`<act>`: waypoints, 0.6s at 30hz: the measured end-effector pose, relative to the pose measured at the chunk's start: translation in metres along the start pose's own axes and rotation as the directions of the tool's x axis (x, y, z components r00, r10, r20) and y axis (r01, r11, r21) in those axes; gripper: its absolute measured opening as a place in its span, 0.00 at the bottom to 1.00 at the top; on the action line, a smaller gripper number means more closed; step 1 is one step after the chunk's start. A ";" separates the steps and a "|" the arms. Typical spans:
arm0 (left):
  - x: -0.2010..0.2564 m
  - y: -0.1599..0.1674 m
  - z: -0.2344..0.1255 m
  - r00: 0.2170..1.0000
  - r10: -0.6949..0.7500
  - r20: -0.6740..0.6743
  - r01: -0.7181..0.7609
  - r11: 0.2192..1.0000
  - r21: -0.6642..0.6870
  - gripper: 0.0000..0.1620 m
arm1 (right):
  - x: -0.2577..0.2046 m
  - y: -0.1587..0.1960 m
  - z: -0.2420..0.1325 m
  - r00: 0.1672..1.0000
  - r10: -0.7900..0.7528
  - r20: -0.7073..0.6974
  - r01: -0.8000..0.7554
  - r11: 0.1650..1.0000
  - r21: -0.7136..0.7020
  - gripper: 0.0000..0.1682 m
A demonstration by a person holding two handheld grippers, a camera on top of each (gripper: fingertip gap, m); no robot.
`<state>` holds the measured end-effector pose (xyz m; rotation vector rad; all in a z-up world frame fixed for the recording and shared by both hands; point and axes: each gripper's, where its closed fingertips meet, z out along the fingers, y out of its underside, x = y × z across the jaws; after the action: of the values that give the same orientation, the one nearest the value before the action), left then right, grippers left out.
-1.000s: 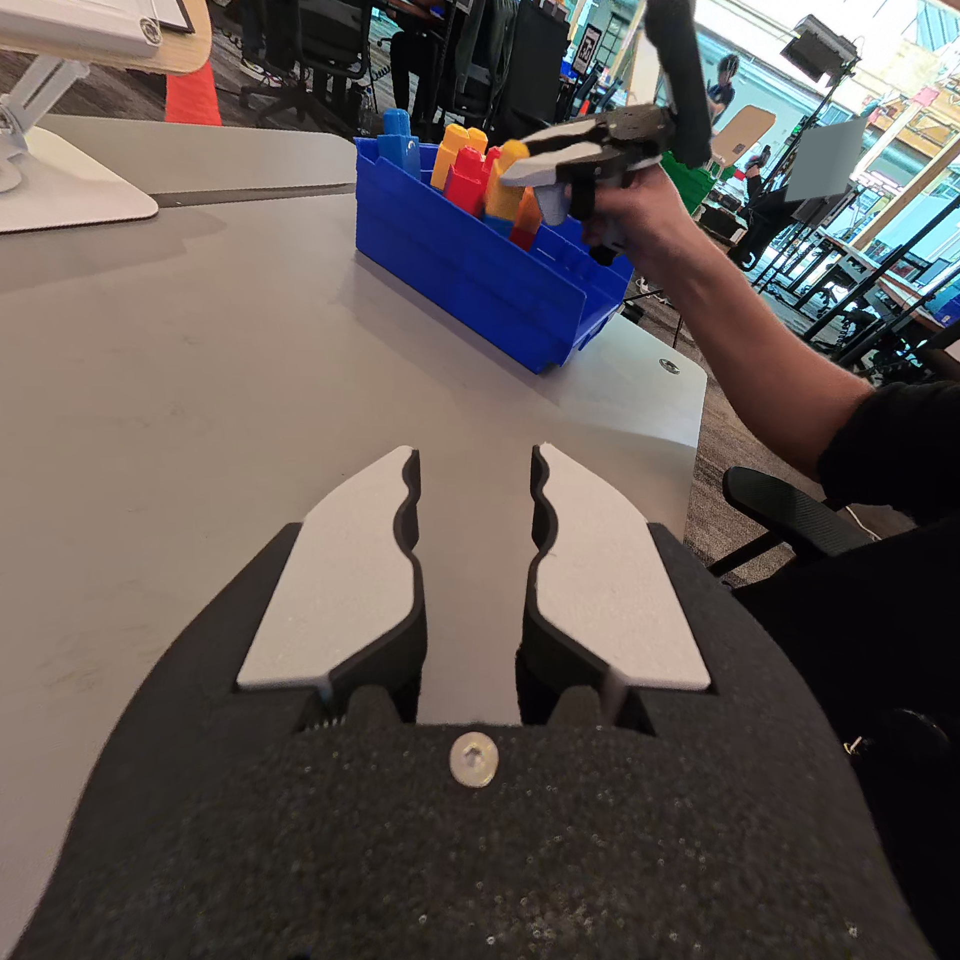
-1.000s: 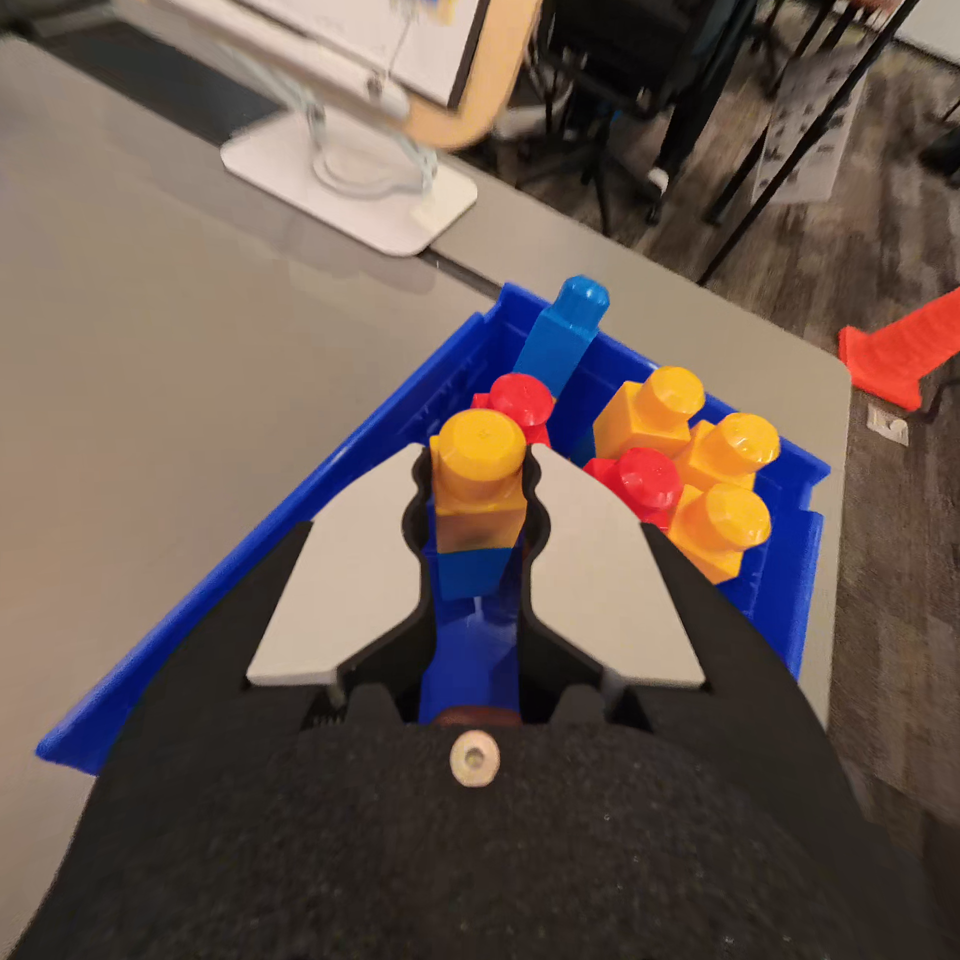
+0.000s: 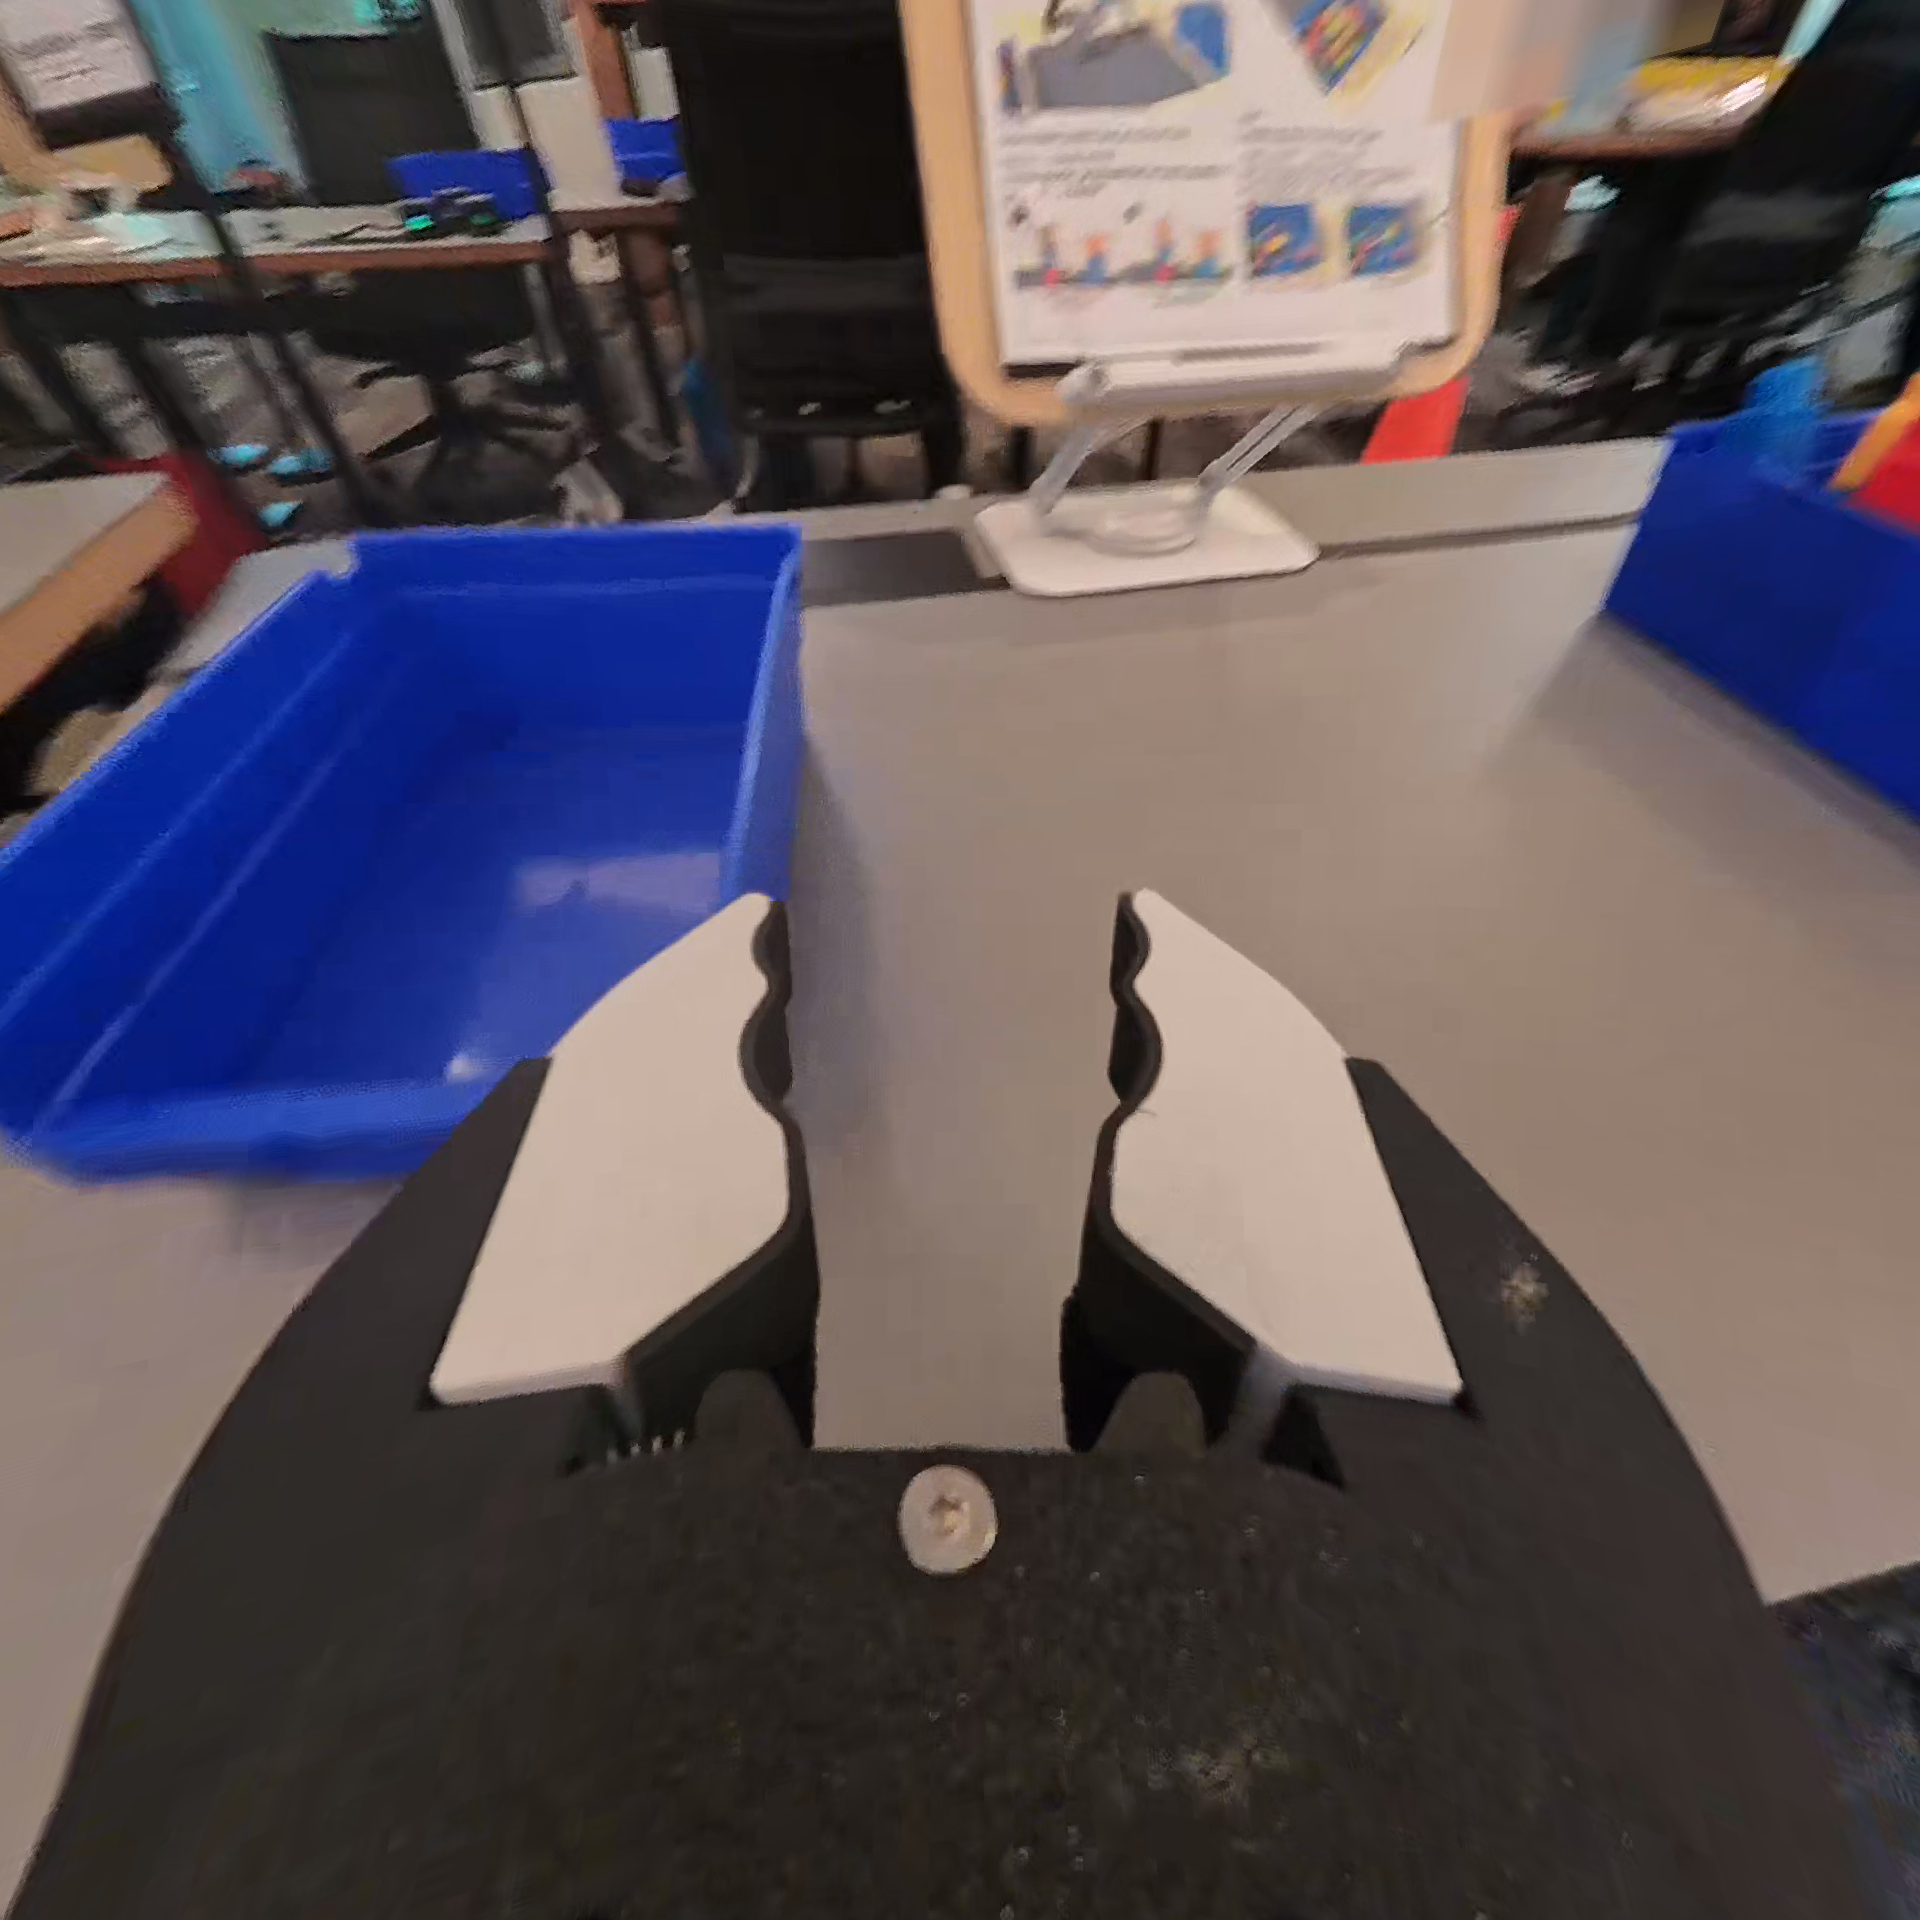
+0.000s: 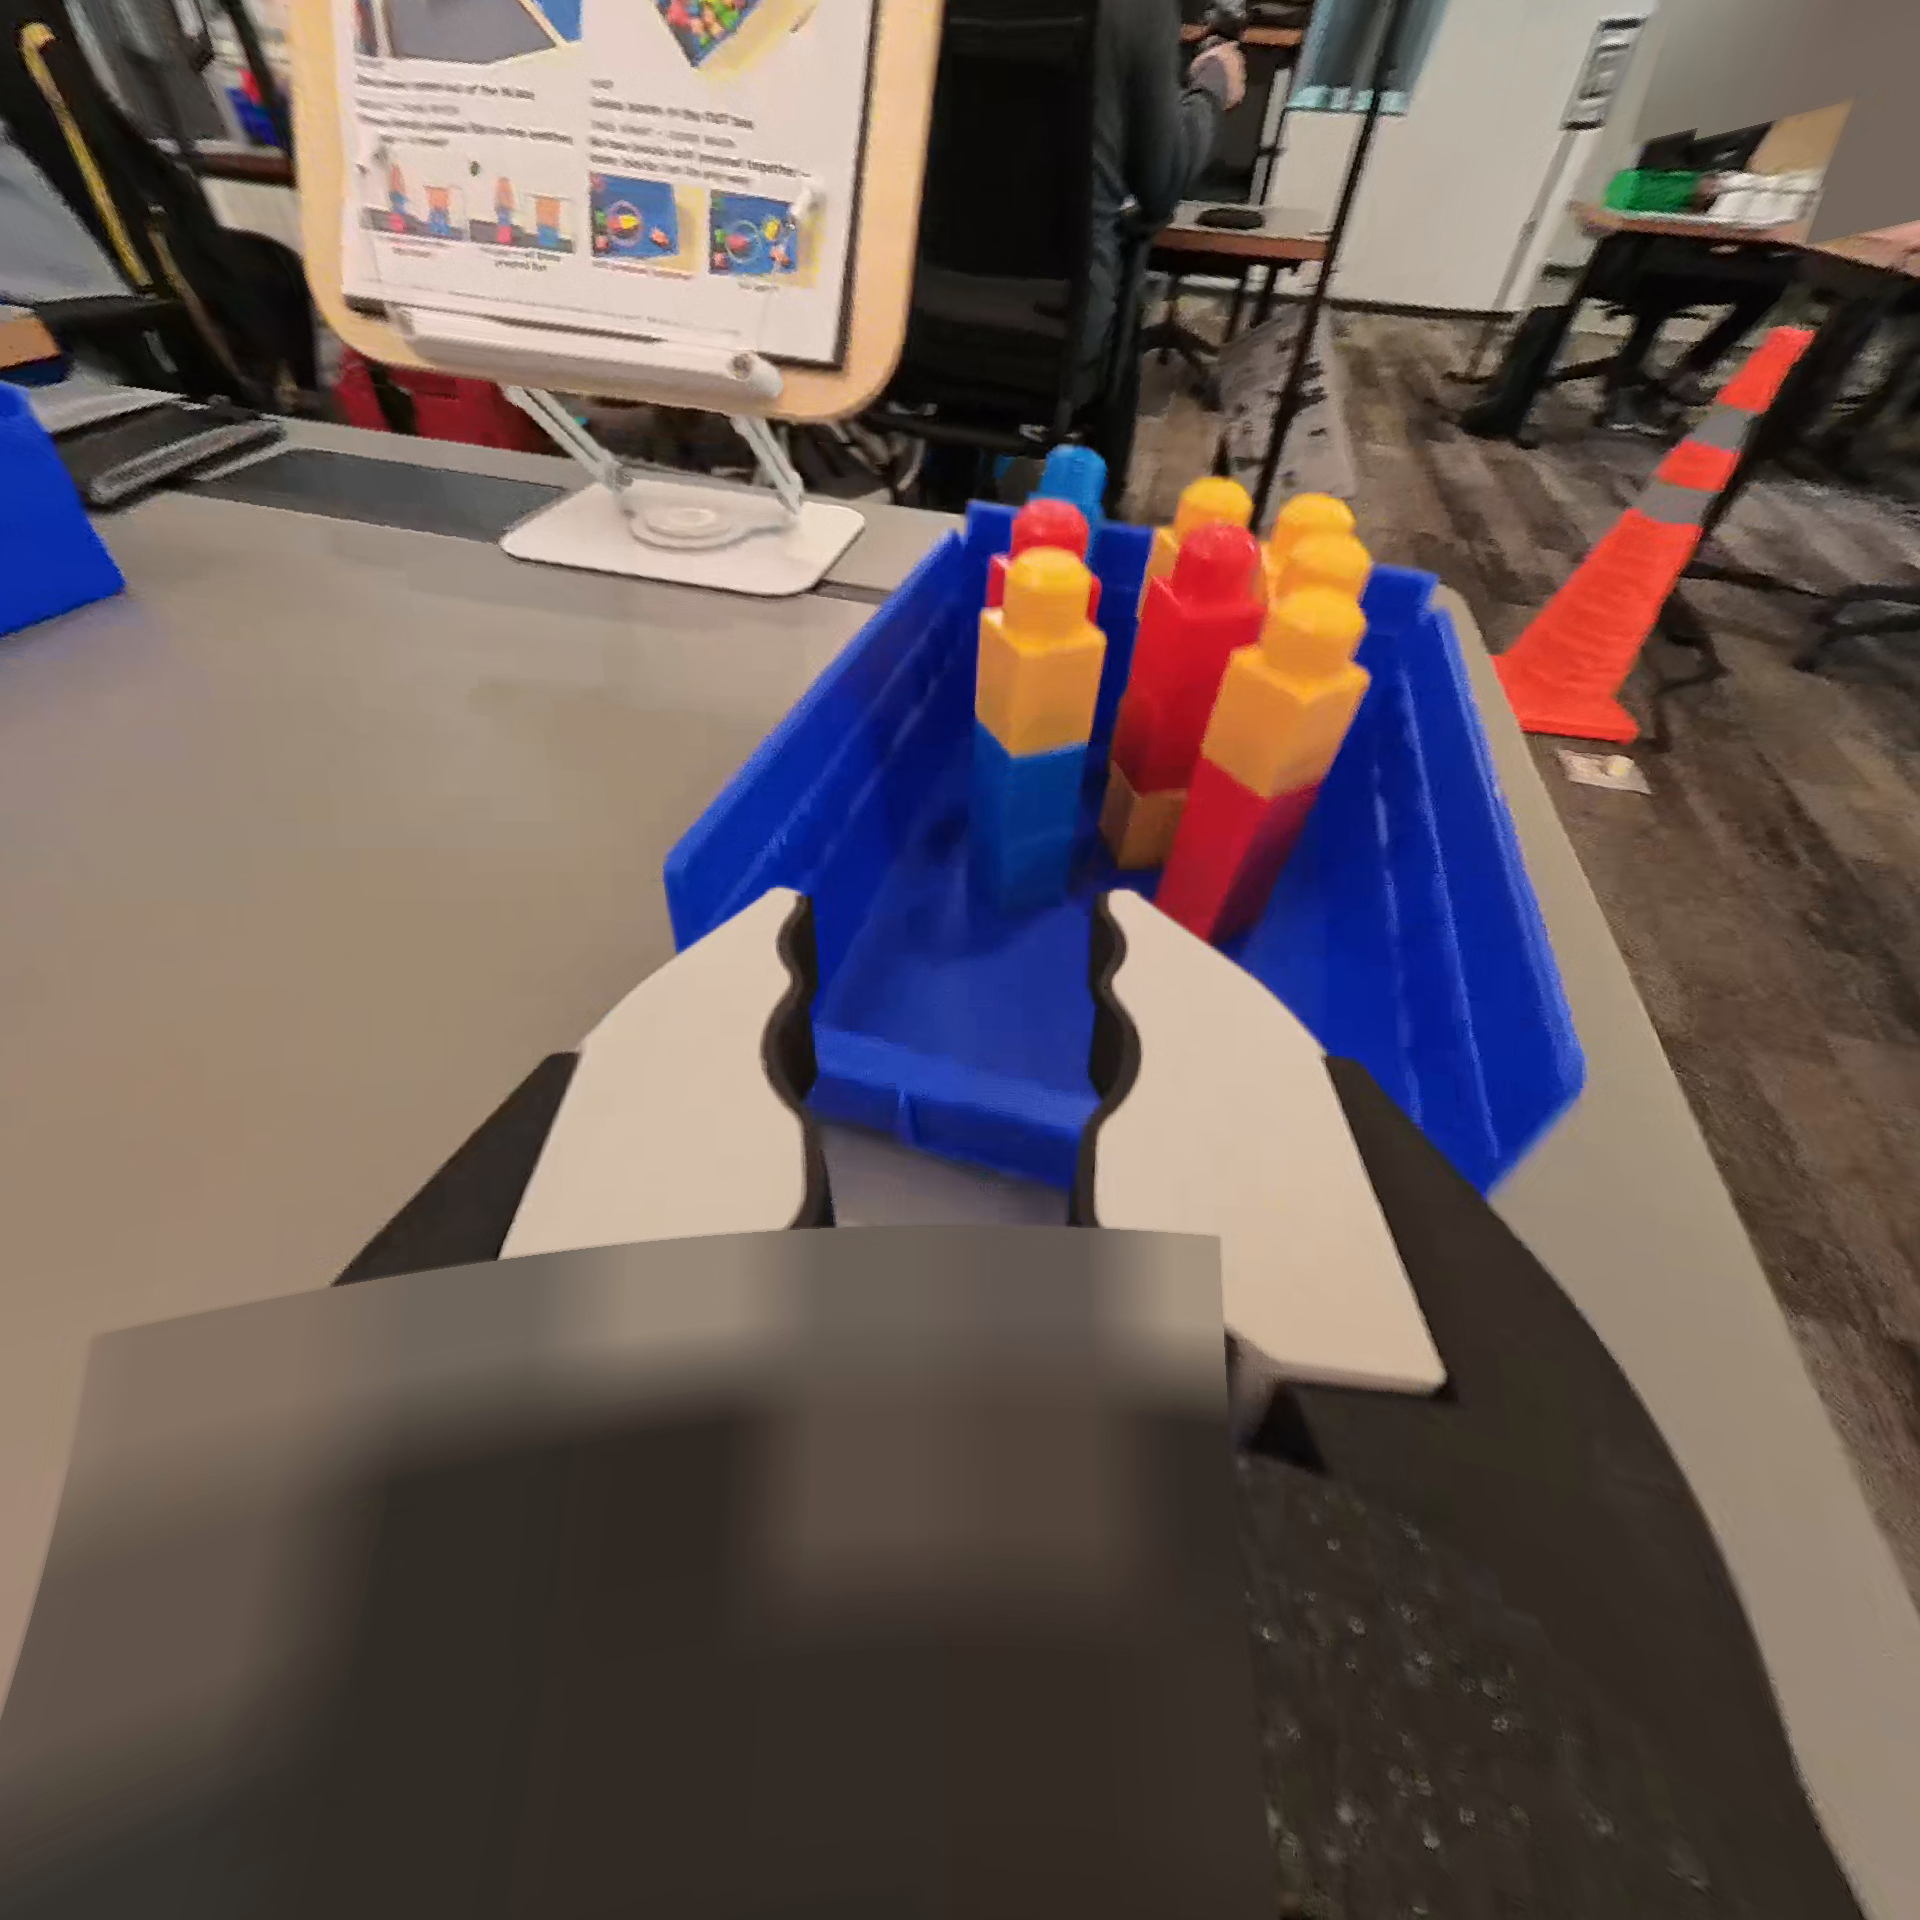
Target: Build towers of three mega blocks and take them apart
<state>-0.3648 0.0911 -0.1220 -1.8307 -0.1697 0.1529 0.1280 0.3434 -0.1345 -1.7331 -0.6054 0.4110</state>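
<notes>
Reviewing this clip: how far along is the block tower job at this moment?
Done: several stacked towers stand upright in the right-hand blue bin, among them a yellow-on-blue tower at the front left. In hand: nothing; the right claw is open just short of that bin, and the left claw is open over bare table beside the empty blue bin. Left: taking towers apart; no loose blocks are visible yet.

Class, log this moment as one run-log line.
left gripper: open, holding nothing | right gripper: open, holding nothing | block towers: upright in blue bin | second blue bin: no blocks visible
</notes>
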 end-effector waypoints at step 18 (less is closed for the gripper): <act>-0.016 0.068 -0.020 0.989 -0.121 0.081 0.125 0.991 -0.050 0.35 | -0.003 0.071 -0.051 0.996 0.070 -0.060 -0.072 0.997 -0.034 0.33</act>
<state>-0.3743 0.0513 -0.1826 -1.8642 -0.3434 0.1338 0.1677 0.2896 -0.1906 -1.7988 -0.5133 0.3999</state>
